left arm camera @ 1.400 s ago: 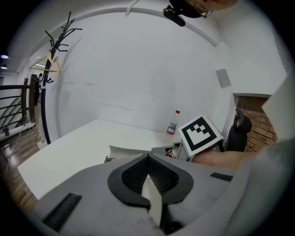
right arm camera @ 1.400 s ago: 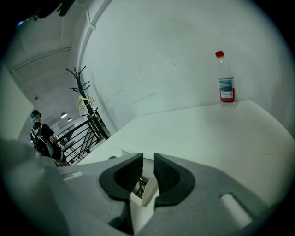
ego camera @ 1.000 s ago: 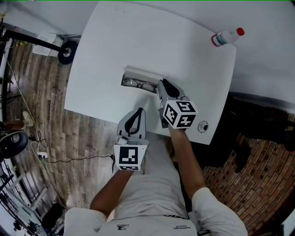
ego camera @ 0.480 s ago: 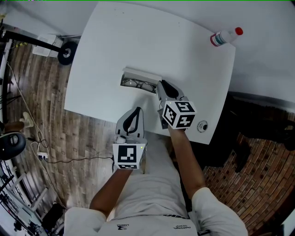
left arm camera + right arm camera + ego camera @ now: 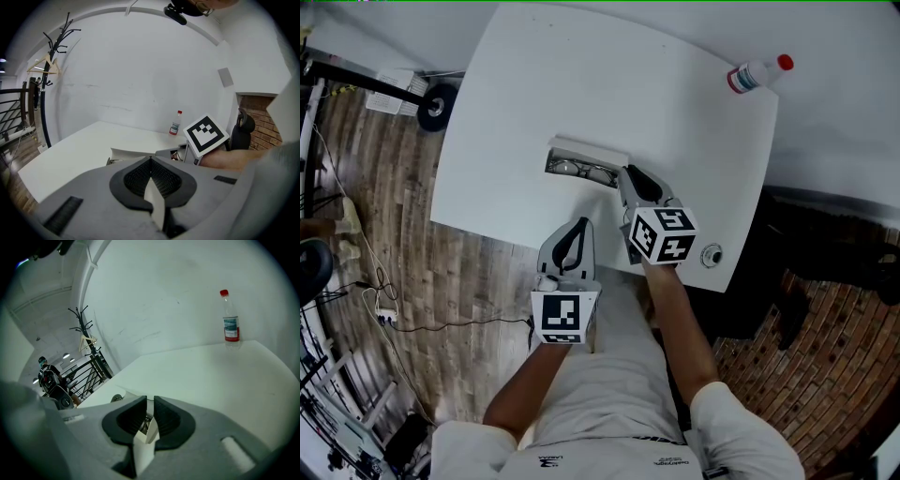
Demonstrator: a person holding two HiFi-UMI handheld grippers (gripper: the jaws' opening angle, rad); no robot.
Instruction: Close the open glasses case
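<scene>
Head view: glasses case point(image 5: 581, 161) lies left-right, lid away; left tongs point(image 5: 578, 226) closed, right tongs point(image 5: 630, 172) slightly parted.

White table point(image 5: 675, 122) on wood-plank floor point(image 5: 375, 216) — brick point(image 5: 825, 375) at right, perhaps a wall; coat stand point(image 5: 54, 70) beyond.

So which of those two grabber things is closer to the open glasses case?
The right. The right gripper has its tips just beside the right end of the glasses case, over the table. The left gripper hangs at the table's near edge, clearly apart from the case.
</scene>
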